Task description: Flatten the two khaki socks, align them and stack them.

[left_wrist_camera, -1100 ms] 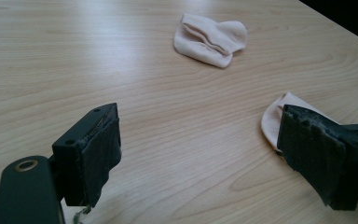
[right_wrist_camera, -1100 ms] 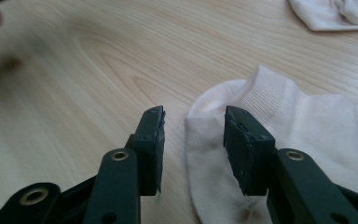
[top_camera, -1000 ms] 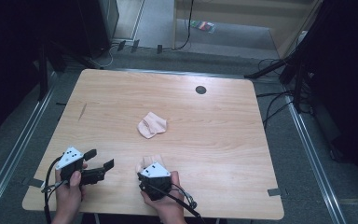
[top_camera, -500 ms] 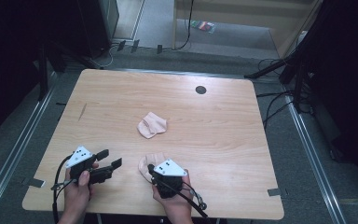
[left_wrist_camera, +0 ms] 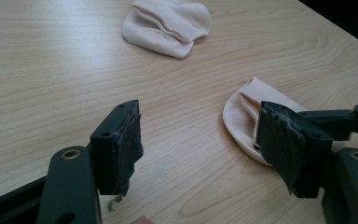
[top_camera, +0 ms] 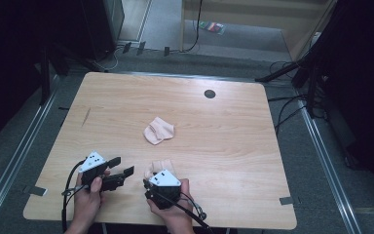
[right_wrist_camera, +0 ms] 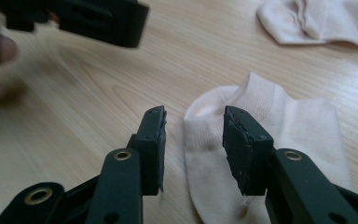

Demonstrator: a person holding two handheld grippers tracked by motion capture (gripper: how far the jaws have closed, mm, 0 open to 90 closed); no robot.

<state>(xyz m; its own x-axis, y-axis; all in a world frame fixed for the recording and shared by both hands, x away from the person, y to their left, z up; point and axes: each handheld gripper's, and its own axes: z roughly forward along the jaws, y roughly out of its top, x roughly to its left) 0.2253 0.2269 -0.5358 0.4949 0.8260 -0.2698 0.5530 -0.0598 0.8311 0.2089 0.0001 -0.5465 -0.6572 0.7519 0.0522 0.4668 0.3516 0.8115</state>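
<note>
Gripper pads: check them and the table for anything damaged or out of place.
The left gripper has frayed pads, the foam torn at its edges with a green fleck hanging below. One sock lies crumpled mid-table, the other sock flat under the right gripper. Nothing is spilled.

Light wooden table (top_camera: 233, 146) with two pale pink socks lying on it: one mid-table (top_camera: 158, 130), one near the front edge (top_camera: 160, 167).
</note>
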